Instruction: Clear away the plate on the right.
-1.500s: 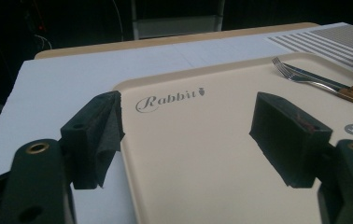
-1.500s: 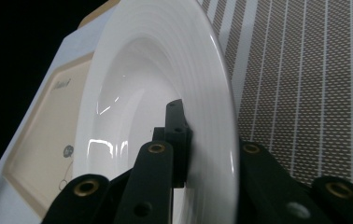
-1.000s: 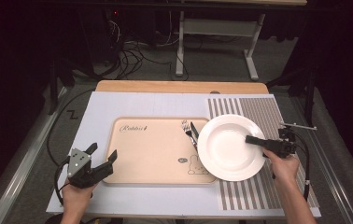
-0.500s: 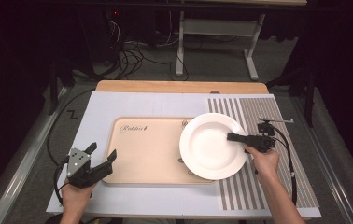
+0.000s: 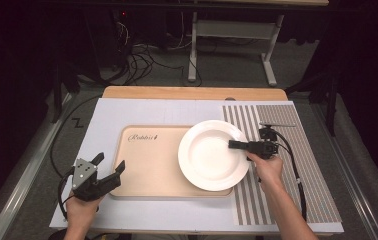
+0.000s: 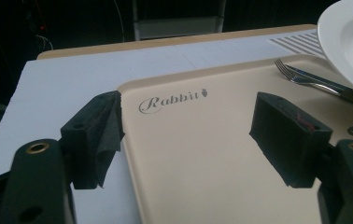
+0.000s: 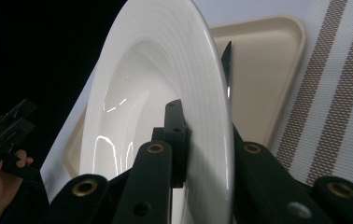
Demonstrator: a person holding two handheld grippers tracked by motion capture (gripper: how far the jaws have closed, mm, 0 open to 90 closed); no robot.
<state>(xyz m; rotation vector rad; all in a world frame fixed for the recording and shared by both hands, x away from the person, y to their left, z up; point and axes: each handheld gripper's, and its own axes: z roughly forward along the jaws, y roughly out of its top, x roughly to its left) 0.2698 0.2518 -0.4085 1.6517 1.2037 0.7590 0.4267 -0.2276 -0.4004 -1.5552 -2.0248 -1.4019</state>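
Roughly, per label:
Work in hand: right gripper (image 5: 234,145) carried a white plate (image 5: 212,155) over the tray (image 5: 147,165); judged a move of the plate onto the tray.
Plate place: above the tray's right part, its right edge overhanging toward the striped mat (image 5: 287,165); in the left gripper view the plate (image 6: 352,42) hung over a fork (image 6: 305,79) lying on the tray (image 6: 202,154). Whether the plate touched the tray could not be told.
Plate handling: judged stiff ceramic, glazed and slippery, fairly heavy for a one-sided hold, breakable if dropped. Best hold is the broad flat rim, one jaw above and one below, well in from the edge; held from one side it will want to tip down at the far edge.
Right gripper state: jaws nearly closed, clamped on the plate rim (image 7: 212,140), one jaw inside the bowl side, the other behind the rim; grip looked deep enough.
Left gripper (image 5: 107,167): jaws wide apart, holding nothing, parked at the tray's near left corner; in its own view one jaw sat at the tray edge, contact unclear.
Risk: plate could land on the fork and rock, or slip in the pads.
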